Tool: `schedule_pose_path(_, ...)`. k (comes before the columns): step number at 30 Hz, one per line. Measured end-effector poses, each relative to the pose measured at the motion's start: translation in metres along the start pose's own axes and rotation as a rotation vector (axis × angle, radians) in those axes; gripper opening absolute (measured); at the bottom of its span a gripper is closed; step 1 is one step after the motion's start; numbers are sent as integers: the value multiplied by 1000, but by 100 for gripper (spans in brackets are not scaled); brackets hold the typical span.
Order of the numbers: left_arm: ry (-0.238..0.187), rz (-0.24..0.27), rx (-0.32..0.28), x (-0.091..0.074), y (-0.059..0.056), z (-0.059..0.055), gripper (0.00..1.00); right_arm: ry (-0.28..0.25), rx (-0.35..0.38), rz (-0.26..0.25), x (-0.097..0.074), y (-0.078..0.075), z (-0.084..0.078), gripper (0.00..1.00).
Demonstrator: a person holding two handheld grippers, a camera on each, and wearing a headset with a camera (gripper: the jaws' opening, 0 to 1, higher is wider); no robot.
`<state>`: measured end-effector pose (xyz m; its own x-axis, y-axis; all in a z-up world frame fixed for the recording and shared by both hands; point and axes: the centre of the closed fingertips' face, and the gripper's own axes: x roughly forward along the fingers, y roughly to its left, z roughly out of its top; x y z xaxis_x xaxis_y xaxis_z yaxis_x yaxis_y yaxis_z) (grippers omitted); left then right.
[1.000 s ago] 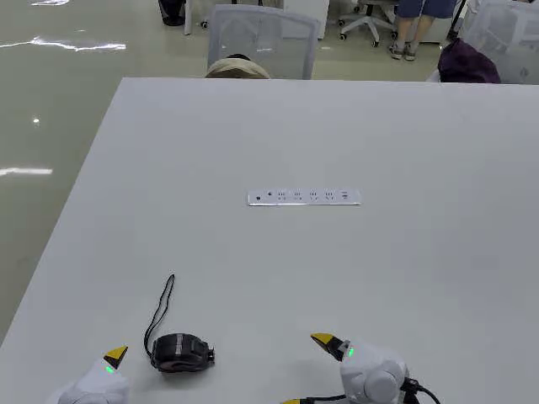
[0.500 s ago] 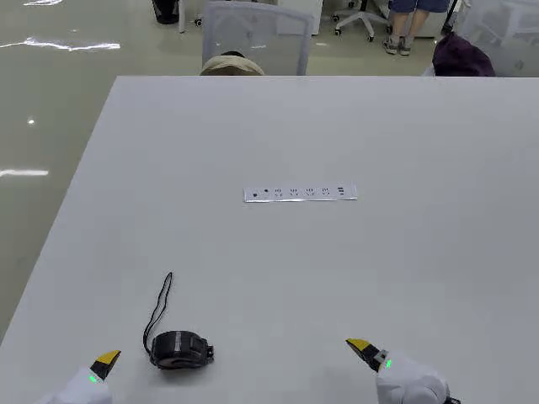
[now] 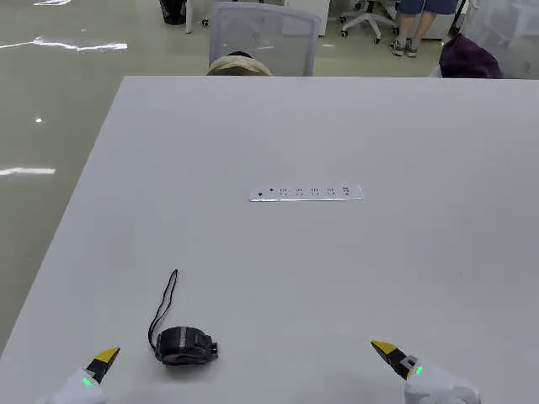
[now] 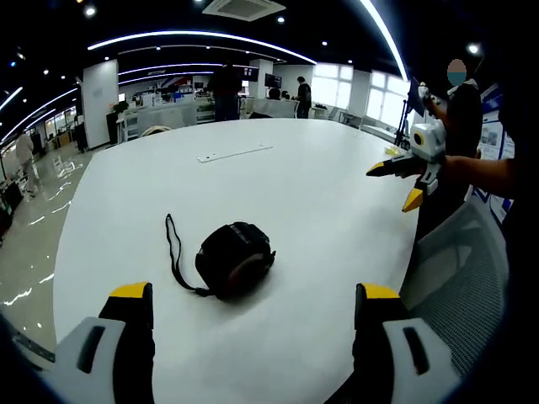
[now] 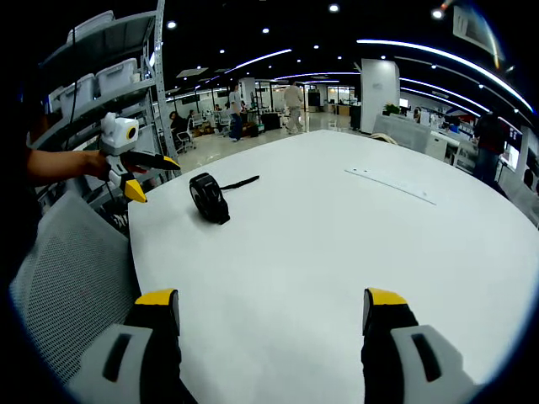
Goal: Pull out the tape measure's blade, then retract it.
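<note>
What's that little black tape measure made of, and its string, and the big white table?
Tape measure: looks like black plastic or rubber, dull with little shine.
Strap: probably woven cord, since it lies limp in a thin loop.
Table: smooth matte white top, perhaps laminate. The look alone can't settle it.

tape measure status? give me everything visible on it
The tape measure is a black rounded case, plastic or rubber by its look, seemingly standing on edge on the white table near its front left corner. No blade is pulled out. Its black wrist strap trails over the tabletop away from the person. It sits just ahead of the open left gripper, untouched.
</note>
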<state>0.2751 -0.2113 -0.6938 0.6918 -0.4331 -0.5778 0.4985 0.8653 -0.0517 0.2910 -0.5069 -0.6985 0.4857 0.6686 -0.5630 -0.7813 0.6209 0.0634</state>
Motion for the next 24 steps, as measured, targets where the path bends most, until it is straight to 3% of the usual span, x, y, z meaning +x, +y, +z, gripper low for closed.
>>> schedule_pose_path(7,-15,-4,-10,-2,5,1,99,-10,-8,-19,-7,-5,3,92)
schedule_pose_path(24,-25,-15,-7,-6,3,3,99,-10,-2,-20,-7,-7,5,93)
